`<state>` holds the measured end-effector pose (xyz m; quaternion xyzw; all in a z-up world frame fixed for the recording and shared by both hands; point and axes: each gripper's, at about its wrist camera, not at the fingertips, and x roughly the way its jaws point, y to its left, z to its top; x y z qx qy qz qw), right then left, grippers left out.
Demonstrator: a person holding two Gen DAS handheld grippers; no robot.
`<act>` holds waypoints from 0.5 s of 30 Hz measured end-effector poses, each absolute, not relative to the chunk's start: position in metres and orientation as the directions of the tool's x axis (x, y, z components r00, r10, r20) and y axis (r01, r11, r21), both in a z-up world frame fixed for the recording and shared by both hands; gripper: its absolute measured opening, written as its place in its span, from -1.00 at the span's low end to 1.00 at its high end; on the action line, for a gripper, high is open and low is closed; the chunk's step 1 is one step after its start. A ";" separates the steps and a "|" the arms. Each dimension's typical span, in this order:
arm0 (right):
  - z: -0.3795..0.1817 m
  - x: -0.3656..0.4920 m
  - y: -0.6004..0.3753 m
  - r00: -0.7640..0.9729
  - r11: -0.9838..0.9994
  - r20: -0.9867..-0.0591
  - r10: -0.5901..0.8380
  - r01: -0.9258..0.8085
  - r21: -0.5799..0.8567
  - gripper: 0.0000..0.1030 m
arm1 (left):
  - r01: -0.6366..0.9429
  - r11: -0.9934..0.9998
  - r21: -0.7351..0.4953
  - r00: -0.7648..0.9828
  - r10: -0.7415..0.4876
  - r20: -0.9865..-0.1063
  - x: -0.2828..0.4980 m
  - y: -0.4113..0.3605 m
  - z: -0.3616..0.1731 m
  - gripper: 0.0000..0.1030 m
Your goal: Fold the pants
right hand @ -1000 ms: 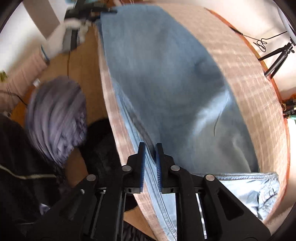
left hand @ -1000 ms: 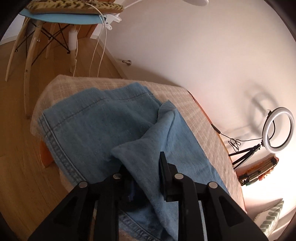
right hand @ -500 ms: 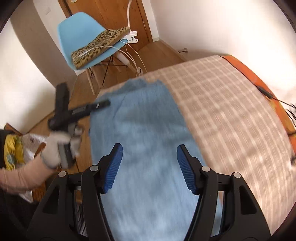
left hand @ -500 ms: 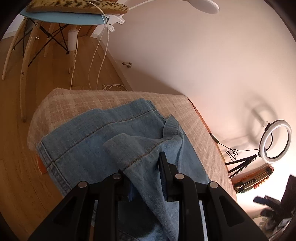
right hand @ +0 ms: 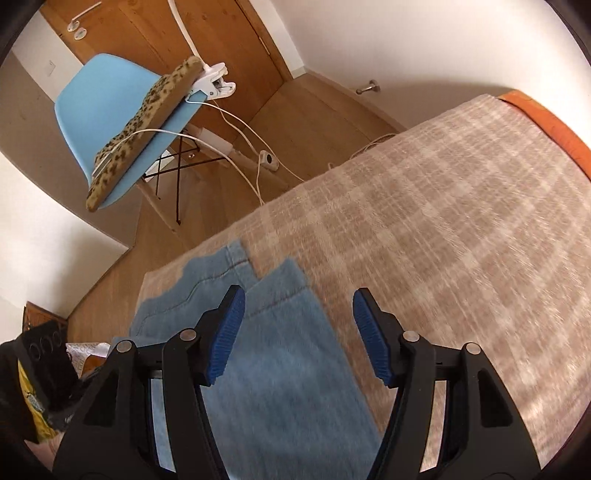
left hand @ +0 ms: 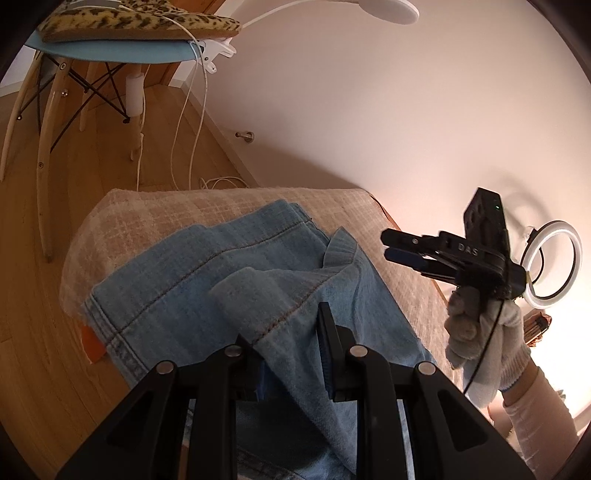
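Note:
Light blue jeans (left hand: 177,291) lie on a bed under a beige plaid blanket (left hand: 155,210). My left gripper (left hand: 291,343) is shut on a raised fold of denim near a stitched seam, and the cloth drapes over its left finger. In the left wrist view, my right gripper (left hand: 386,244) hovers over the blanket to the right of the jeans, held by a gloved hand (left hand: 480,332). In its own view the right gripper (right hand: 297,314) stands open above the jeans' edge (right hand: 280,369), where the denim meets the blanket (right hand: 443,221), and nothing is between its blue pads (right hand: 225,332).
A blue chair (right hand: 96,110) with a leopard-print cushion (left hand: 140,22) stands on the wooden floor beyond the bed's end, with a clip lamp (right hand: 210,83) and white cables (left hand: 192,122). A ring light (left hand: 552,269) stands by the wall. An orange mattress edge (right hand: 546,118) shows.
The right gripper let go of the jeans' edge, opened wide and swept along the bed toward the chair end, coming into the left wrist view. The left gripper kept its hold on the fold.

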<state>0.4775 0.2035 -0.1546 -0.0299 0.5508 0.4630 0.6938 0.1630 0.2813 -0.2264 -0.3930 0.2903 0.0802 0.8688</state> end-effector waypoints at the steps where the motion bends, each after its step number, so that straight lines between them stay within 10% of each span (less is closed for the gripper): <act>1: -0.159 0.479 0.208 -0.055 0.560 -0.786 0.616 -0.671 0.486 0.24 | -0.366 0.679 -0.637 0.818 -0.092 -0.568 0.163 0.282 -0.227 -0.63; 3: -0.164 0.478 0.216 -0.083 0.539 -0.775 0.627 -0.672 0.508 0.14 | -0.362 0.682 -0.636 0.817 -0.096 -0.569 0.161 0.283 -0.227 -0.63; 8: -0.164 0.461 0.229 -0.051 0.521 -0.820 0.571 -0.749 0.409 -0.83 | -0.363 0.673 -0.645 0.815 -0.106 -0.570 0.154 0.286 -0.226 -0.63; 15: -0.123 0.452 0.211 0.035 0.519 -0.766 0.642 -0.756 0.400 -0.91 | -0.357 0.649 -0.672 0.828 -0.114 -0.549 0.146 0.289 -0.228 -0.63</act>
